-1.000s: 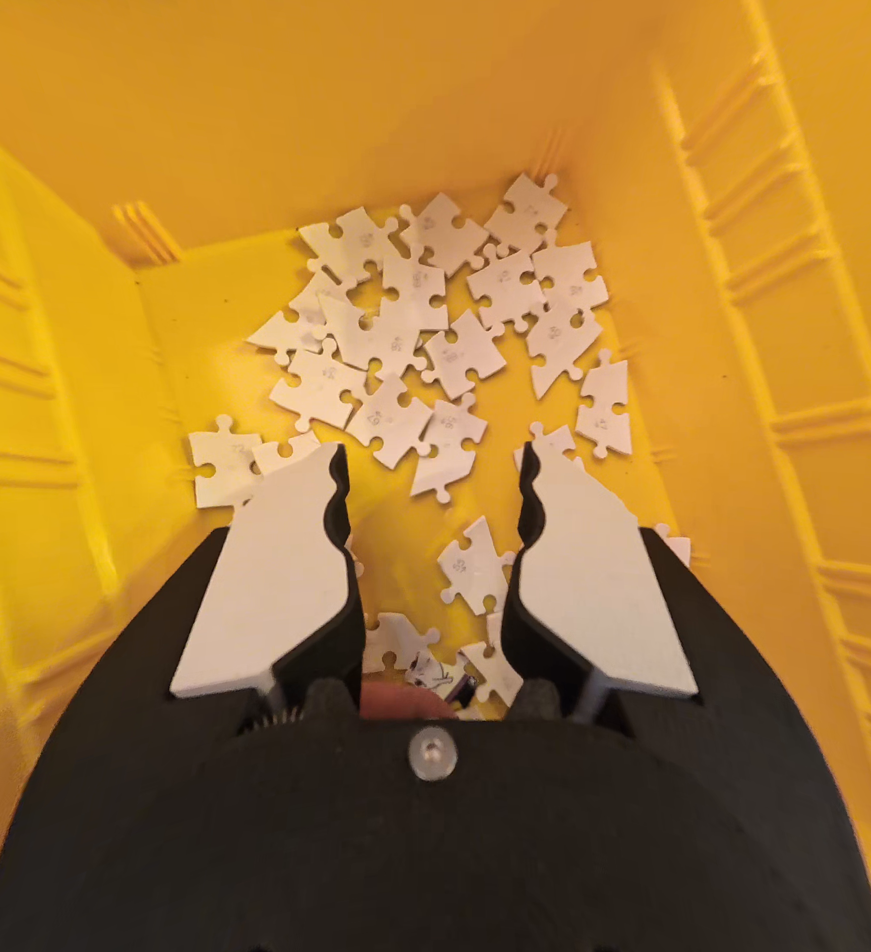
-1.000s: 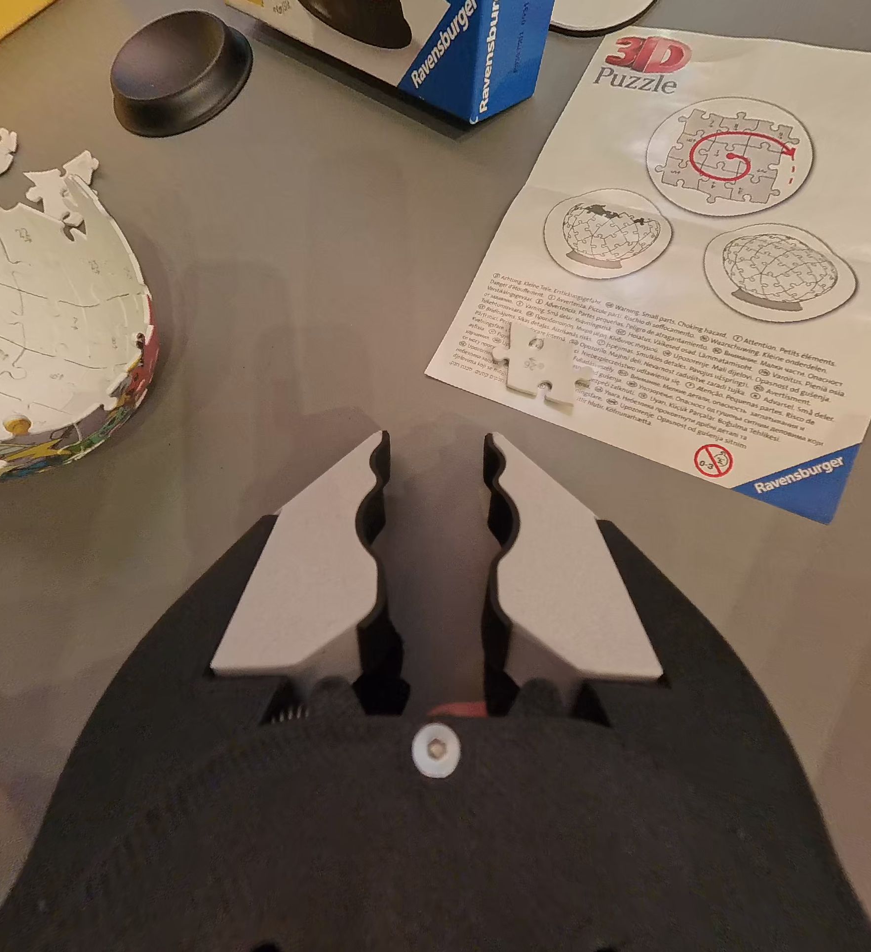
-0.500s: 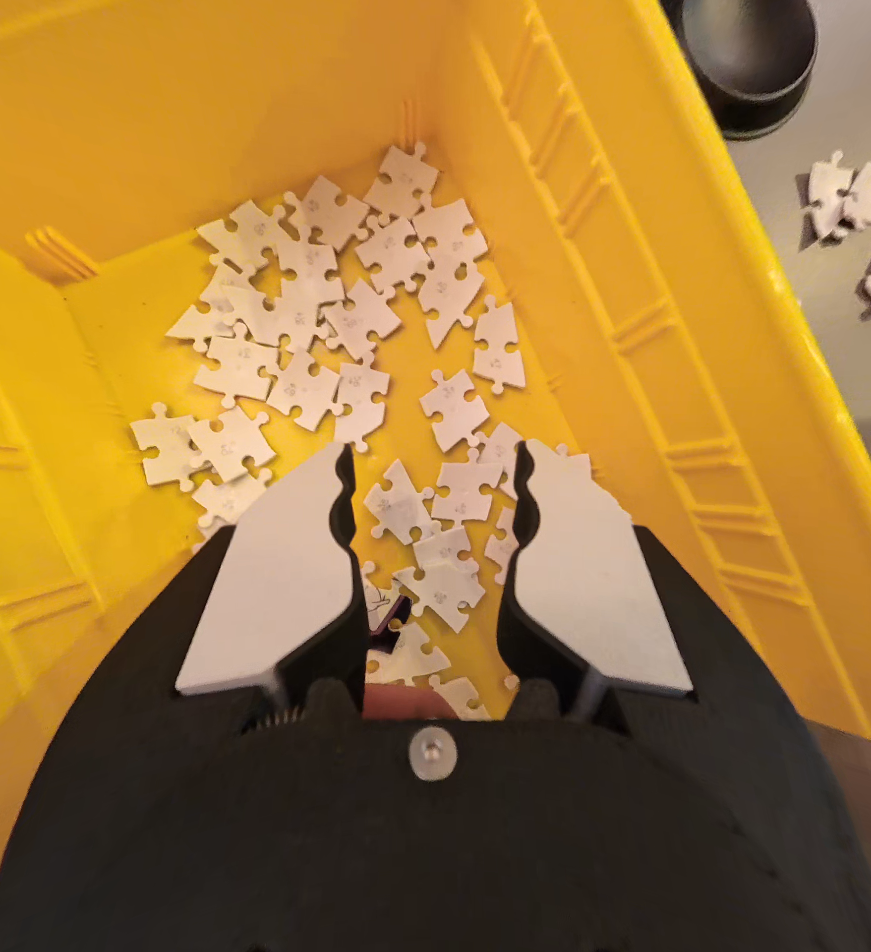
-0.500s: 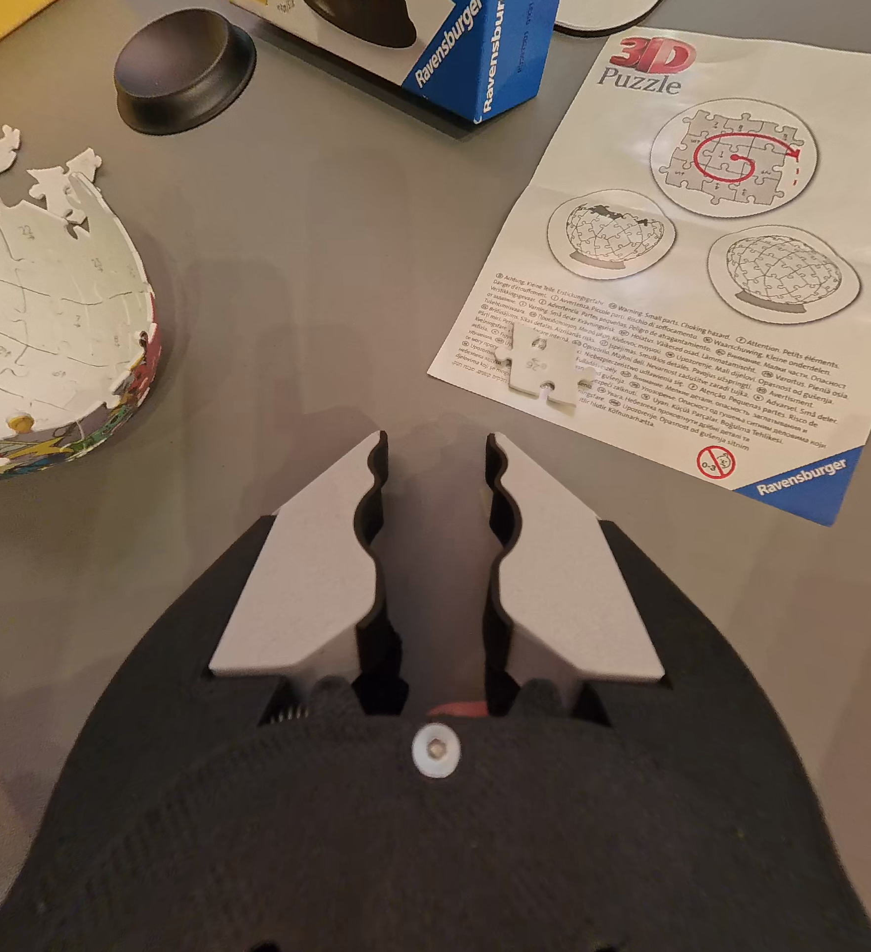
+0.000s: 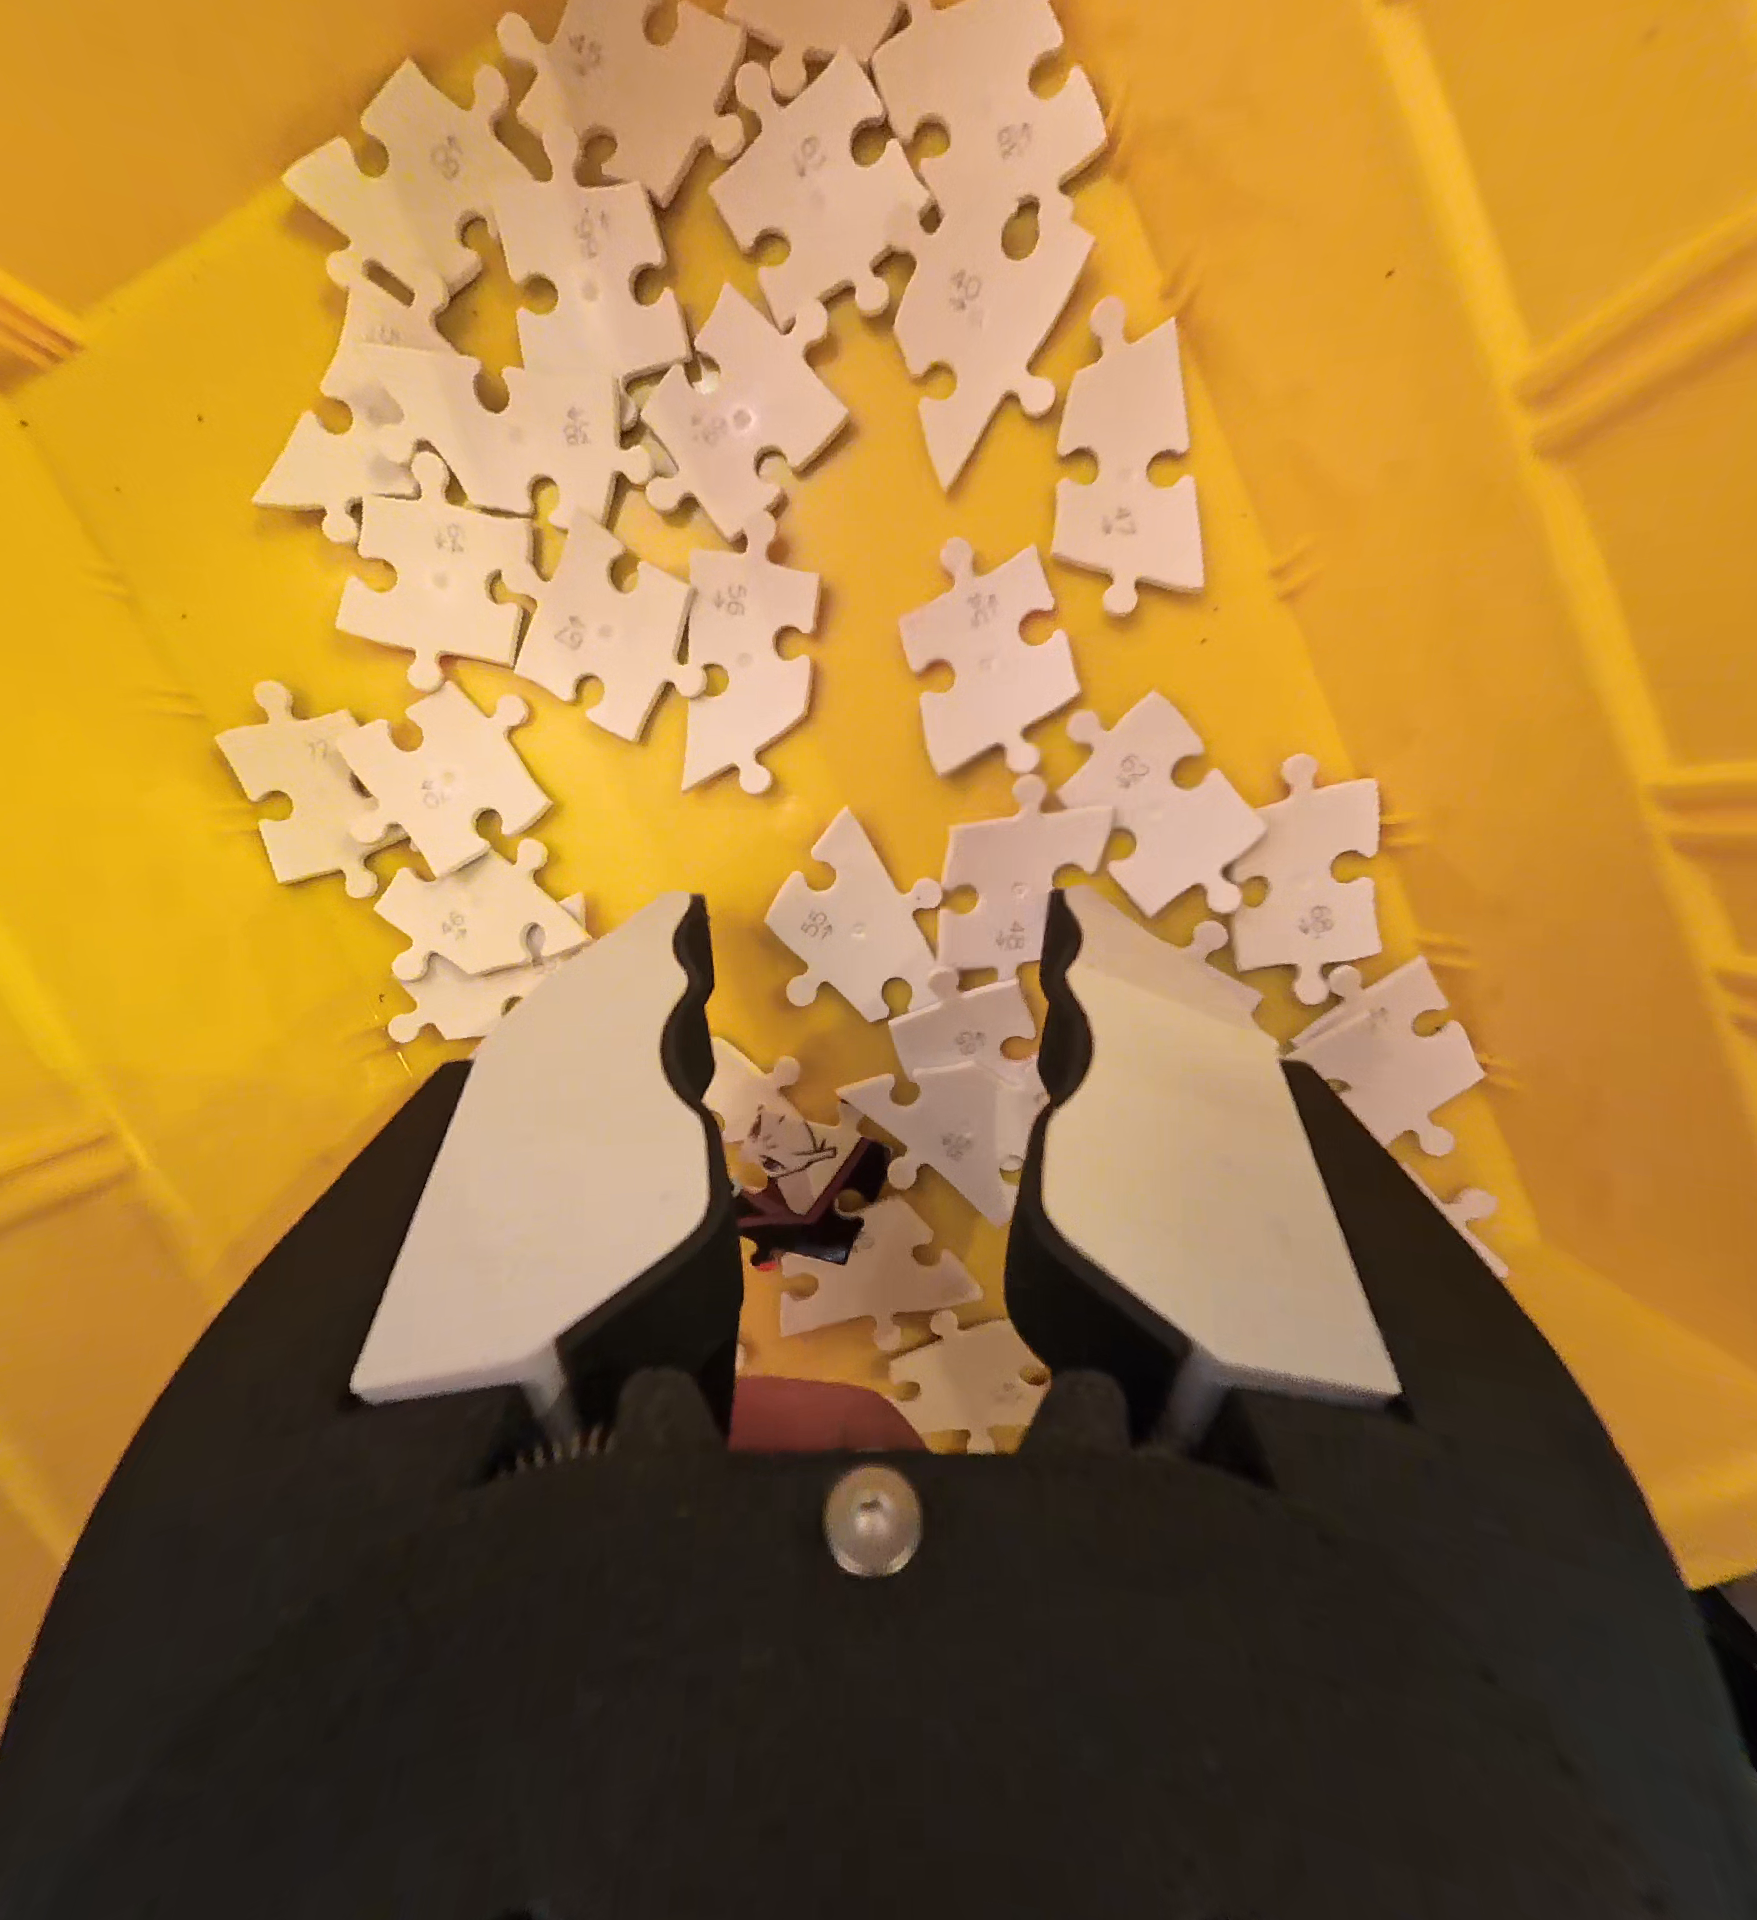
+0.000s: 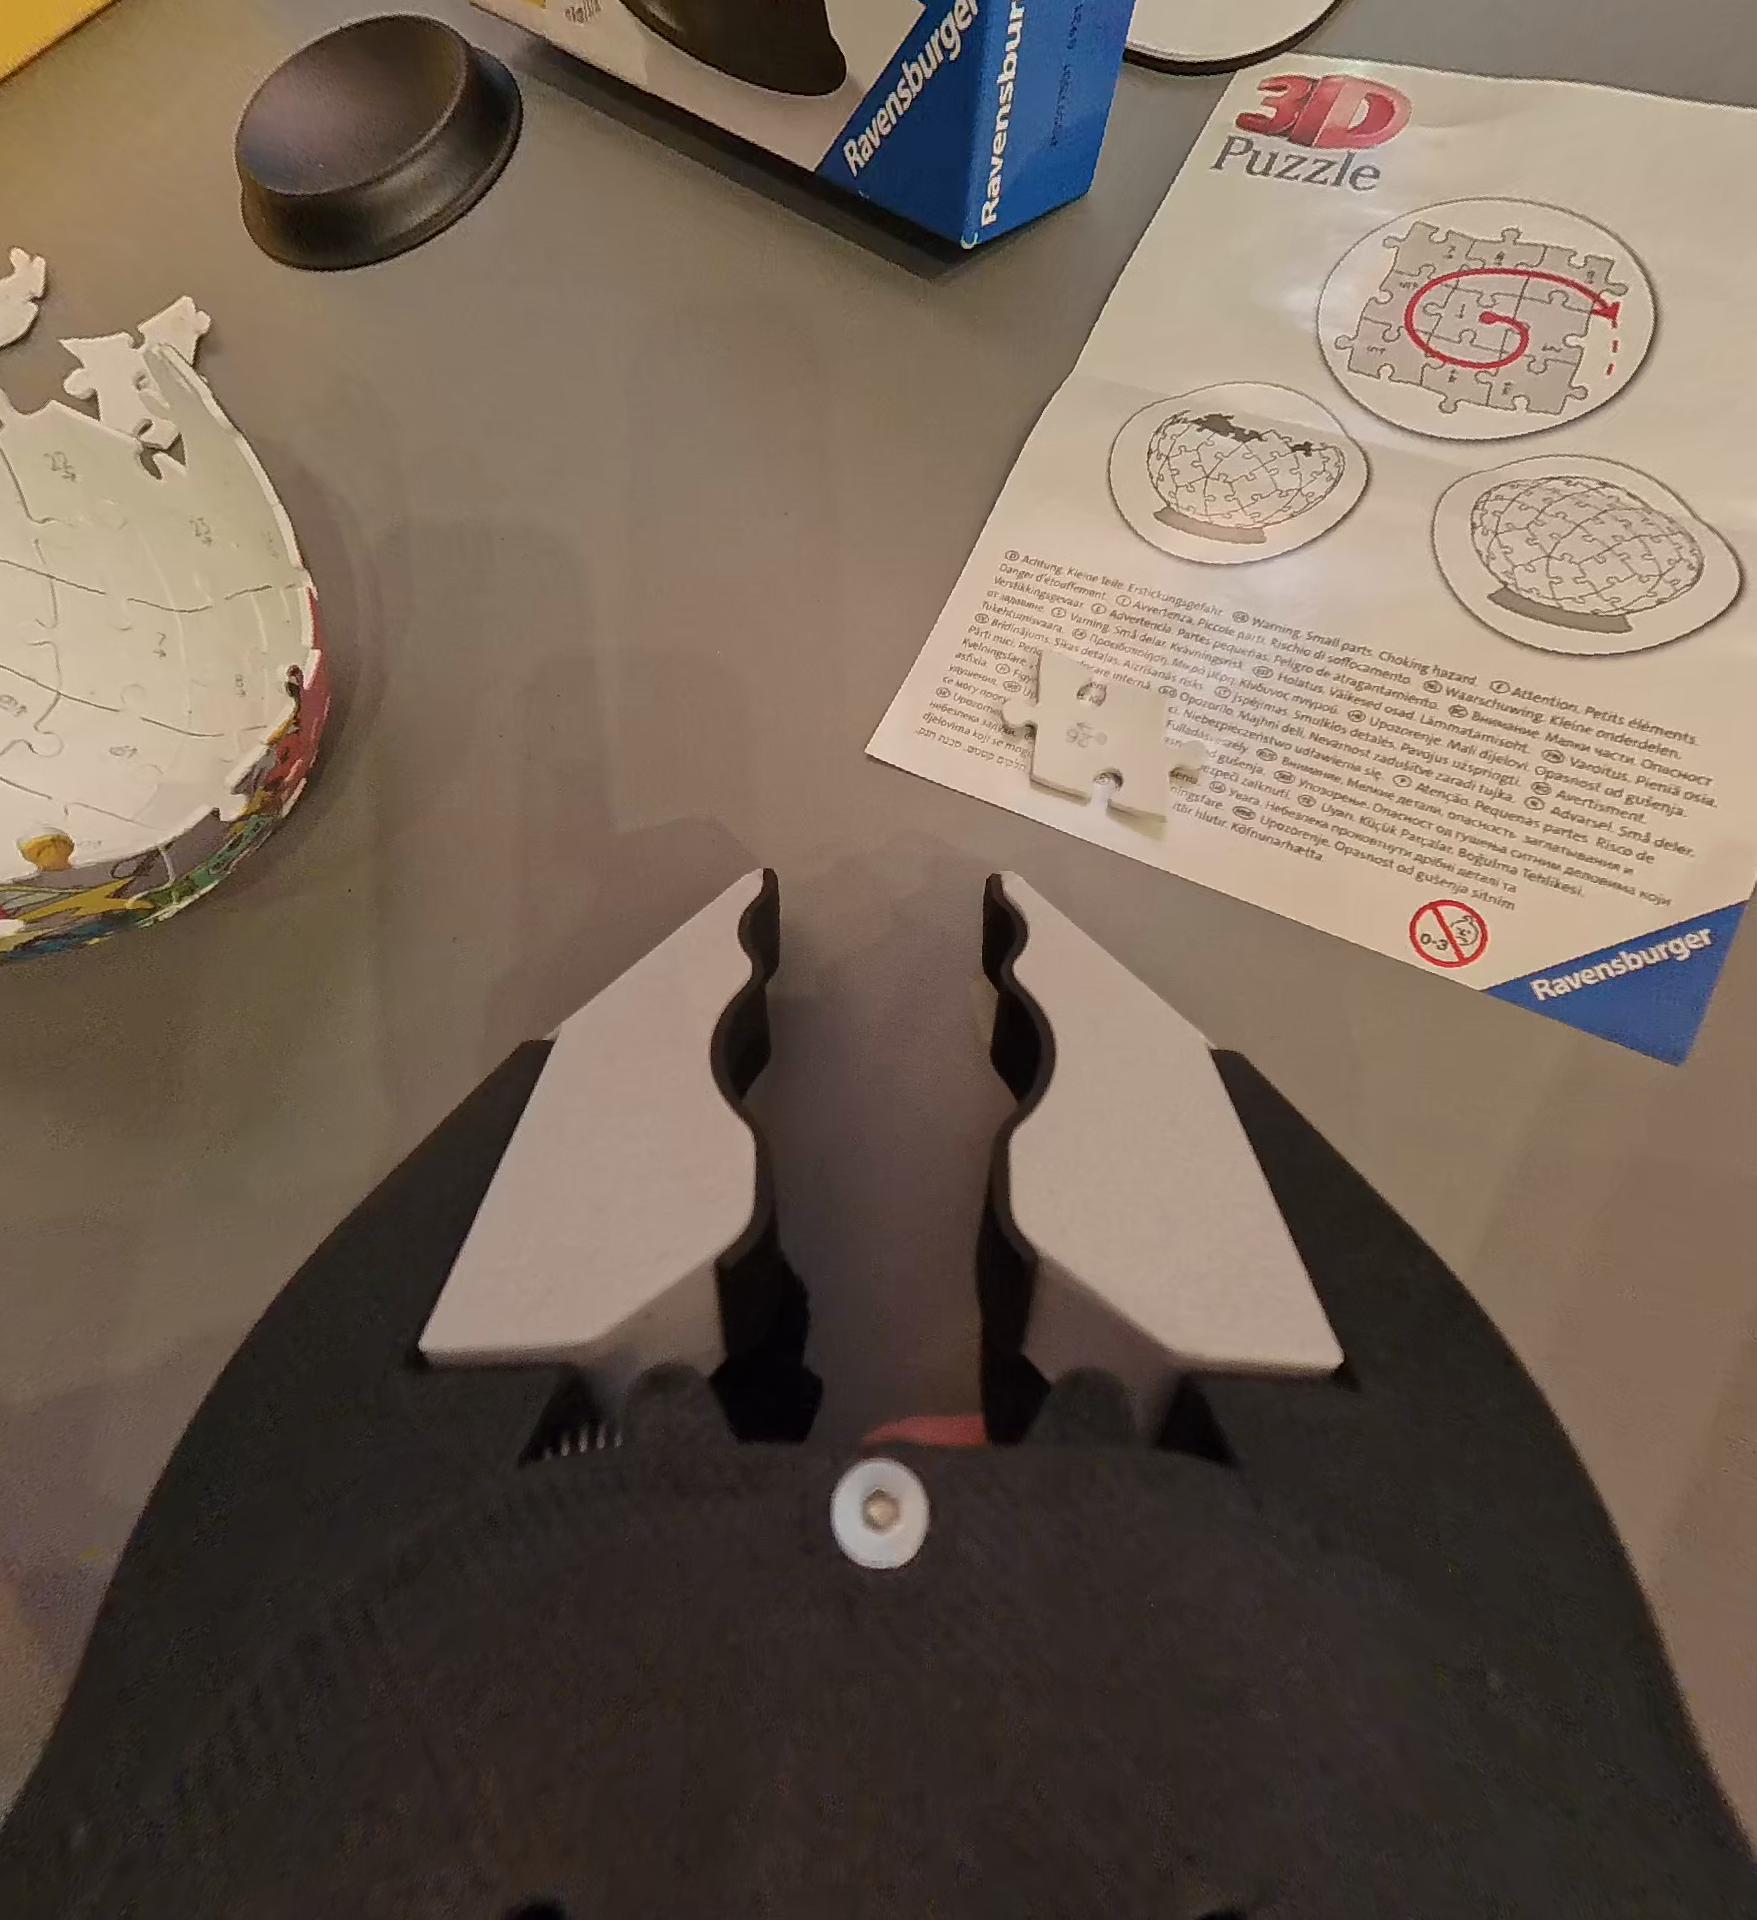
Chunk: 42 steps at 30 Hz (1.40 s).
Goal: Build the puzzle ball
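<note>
Pieces [image 5: 988, 665] lie scattered face-down in yellow bin [image 5: 1632, 520]; our left claw [image 5: 874, 914] hangs released above them. We pick isolated piece, pinch edges. Right claw [image 6: 882, 883] released over bench [image 6: 645, 468], beside half-built ball [image 6: 105, 665].

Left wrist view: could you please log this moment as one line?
left claw: open, over loose pieces in yellow bin | right claw: open, empty

One yellow bin [image 5: 126, 623] holds roughly thirty loose white puzzle pieces [image 5: 988, 665], one more lying picture side up [image 5: 801, 1174]. On the desk [image 6: 645, 520]: one half-built puzzle ball [image 6: 95, 665], one black stand [image 6: 375, 156], one blue box [image 6: 957, 114], one instruction sheet [image 6: 1476, 520] bearing one single piece [image 6: 1097, 748], and about four loose pieces at upper left [image 6: 1, 307].
</note>
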Available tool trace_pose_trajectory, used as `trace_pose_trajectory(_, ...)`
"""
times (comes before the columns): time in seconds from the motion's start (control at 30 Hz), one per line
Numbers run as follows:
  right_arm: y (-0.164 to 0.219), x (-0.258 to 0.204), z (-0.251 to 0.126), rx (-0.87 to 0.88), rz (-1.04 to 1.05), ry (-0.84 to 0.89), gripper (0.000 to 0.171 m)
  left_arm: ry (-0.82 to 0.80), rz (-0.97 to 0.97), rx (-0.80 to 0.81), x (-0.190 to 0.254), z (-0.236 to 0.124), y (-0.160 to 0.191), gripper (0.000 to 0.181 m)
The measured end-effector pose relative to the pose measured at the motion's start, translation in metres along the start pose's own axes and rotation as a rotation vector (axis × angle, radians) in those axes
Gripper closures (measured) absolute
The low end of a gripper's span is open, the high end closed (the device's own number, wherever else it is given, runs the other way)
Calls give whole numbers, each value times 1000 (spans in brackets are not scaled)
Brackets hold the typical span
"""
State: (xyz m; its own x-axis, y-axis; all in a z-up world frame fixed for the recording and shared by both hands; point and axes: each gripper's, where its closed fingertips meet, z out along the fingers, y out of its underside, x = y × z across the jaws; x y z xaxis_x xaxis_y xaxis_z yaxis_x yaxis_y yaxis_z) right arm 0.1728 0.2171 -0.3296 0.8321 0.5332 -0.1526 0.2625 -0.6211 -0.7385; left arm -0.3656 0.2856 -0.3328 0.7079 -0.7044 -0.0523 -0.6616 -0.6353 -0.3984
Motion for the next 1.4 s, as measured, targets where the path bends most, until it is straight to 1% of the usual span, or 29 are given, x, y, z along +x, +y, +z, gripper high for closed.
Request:
trace_pose_trajectory(0.2,0,0,0,0,2,0,134,-28,-34,1,-9,1,-1,120)
trace_pose_trajectory(0.4,0,0,0,-1,2,-2,134,-110,-26,7,-22,-1,-2,120)
trace_pose_trajectory(0.73,0,0,0,-2,2,-4,133,-102,-10,19,-20,-13,-2,120)
trace_pose_trajectory(0.83,0,0,0,-2,2,-5,133,-86,18,-7,-15,-13,4,121)
trace_pose_trajectory(1.4,0,0,0,-3,5,-8,132,-73,15,-24,-14,-11,10,122)
